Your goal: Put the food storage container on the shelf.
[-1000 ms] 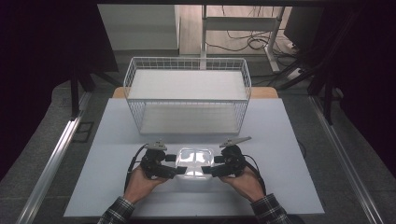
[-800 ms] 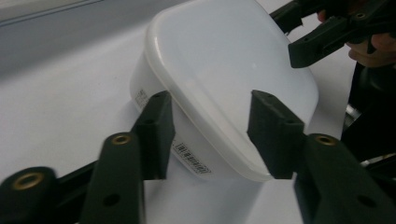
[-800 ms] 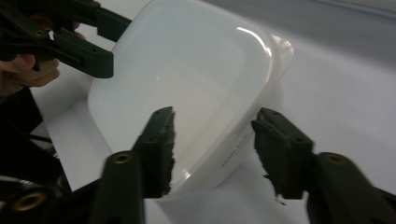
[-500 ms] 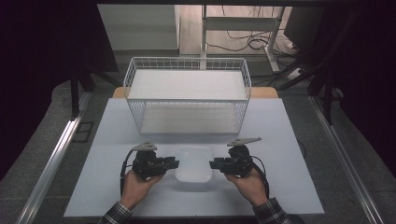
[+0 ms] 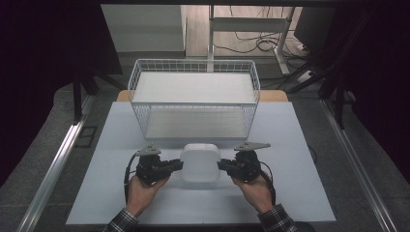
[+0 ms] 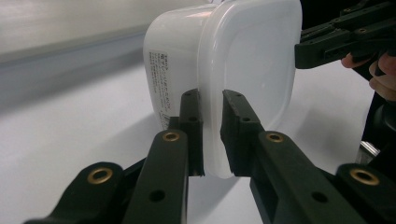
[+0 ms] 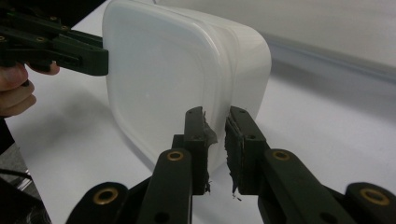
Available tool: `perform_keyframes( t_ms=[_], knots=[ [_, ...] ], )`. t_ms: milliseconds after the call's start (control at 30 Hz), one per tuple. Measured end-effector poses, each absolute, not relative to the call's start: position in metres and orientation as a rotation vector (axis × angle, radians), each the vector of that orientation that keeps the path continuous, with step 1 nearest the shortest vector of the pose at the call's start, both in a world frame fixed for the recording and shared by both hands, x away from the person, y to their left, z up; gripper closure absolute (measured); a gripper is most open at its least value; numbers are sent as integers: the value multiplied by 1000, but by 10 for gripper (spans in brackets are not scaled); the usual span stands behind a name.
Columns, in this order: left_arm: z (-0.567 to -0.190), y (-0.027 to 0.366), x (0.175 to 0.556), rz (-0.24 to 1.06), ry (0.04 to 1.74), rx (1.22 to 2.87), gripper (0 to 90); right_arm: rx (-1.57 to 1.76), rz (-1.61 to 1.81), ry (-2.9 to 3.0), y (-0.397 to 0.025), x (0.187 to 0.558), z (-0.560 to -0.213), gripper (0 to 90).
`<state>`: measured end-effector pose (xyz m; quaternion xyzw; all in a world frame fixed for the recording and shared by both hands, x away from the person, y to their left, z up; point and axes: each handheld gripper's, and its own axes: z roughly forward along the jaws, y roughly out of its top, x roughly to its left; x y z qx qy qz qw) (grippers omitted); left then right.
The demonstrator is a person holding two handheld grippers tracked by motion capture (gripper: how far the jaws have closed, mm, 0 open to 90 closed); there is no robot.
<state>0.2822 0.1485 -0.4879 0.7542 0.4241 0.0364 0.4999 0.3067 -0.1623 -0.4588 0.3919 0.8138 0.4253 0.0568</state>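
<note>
1. Gripping a white lidded container [image 5: 200, 162] by opposite edges, the left gripper [image 5: 177, 165] and right gripper [image 5: 223, 166] each have their jaws clamped on its lid rim, as both gripper views confirm.
2. The container sits between the two hands near the front of the desk [image 5: 300, 193], just before the wire basket [image 5: 193, 99]; whether it is lifted clear of the surface cannot be told.
3. Judged from this, the grasp is secured; the carry into the basket and the release appear still to come.
</note>
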Motion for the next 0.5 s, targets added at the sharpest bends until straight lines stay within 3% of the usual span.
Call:
perform_keyframes(
  t_ms=[500],
  knots=[
    [-447,156,287,203,995,1807,797,1076,1390,2382,-155,316,-425,781]
  ],
)
